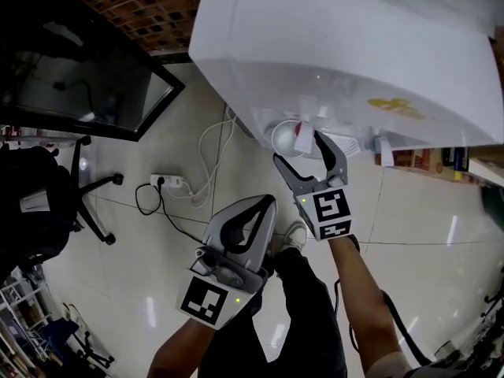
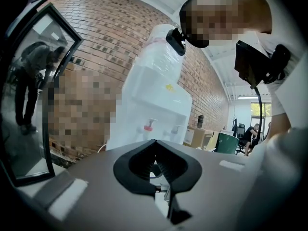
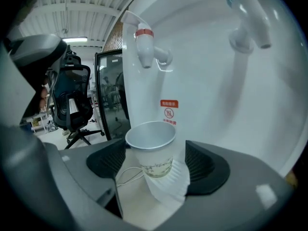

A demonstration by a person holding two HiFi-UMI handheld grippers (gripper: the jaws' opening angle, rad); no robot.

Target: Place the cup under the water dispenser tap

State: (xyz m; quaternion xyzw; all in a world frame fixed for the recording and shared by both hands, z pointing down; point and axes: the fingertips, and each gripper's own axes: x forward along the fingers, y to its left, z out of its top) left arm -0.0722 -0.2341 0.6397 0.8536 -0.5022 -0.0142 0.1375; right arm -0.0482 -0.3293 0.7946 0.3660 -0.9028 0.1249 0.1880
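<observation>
A white paper cup (image 3: 150, 150) is seen standing upright on the ribbed drip tray (image 3: 169, 183) of the water dispenser (image 1: 354, 46), roughly beneath the red-collared tap (image 3: 144, 38). The right claw (image 3: 156, 161) is spread wide to either side of the cup, its pads not pressing, apparently so the cup can be left there. The left claw (image 2: 155, 141) is pressed together and empty, kept low and well apart from the dispenser.

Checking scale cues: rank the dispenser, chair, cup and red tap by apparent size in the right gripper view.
1. dispenser
2. chair
3. cup and red tap: they look about alike, so unranked.
</observation>
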